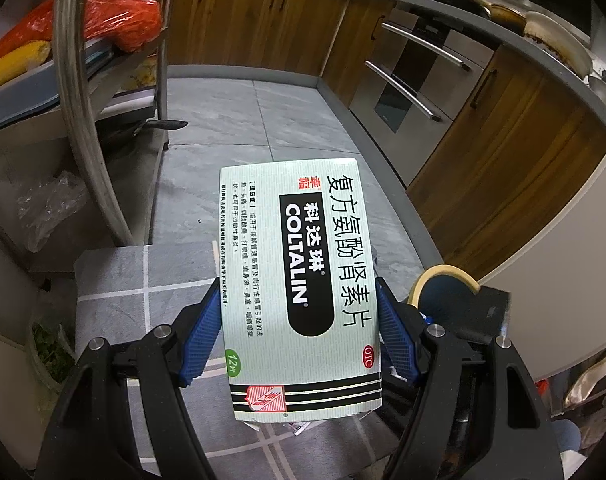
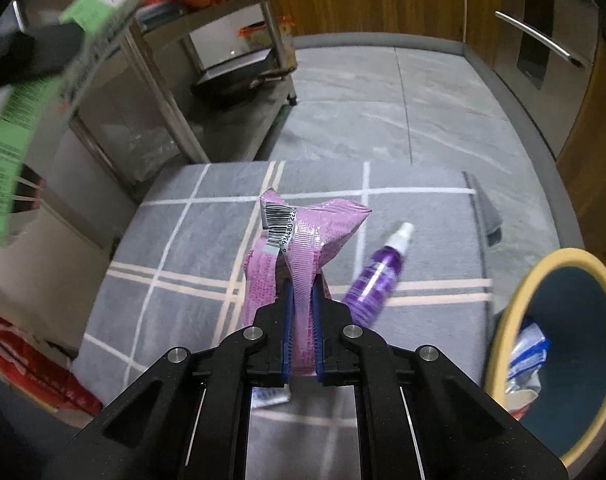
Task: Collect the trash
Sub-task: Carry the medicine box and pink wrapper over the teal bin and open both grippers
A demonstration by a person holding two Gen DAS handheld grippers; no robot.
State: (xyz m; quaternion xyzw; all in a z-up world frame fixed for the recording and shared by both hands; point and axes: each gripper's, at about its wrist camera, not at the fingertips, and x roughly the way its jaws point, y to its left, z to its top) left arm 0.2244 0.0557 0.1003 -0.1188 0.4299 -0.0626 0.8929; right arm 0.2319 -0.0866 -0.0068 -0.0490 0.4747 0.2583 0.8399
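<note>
Item: pale green cardboard medicine carton, judged light, stiff but crushable; best taken across its long side edges, as is done by the left gripper, clenched on it above the grey checked mat. Item: crinkled pink foil wrapper, judged weightless, limp, slippery; its seam is pinched between the right gripper jaws, near the mat's right edge beside the cream-rimmed blue bin.

Both claws look alike: matte black plastic linkage arms w/ triangular cut-outs, round silver pivot screws at each joint. Left claw has ribbed blue pads; right claw same blue pads, narrower view.
</note>
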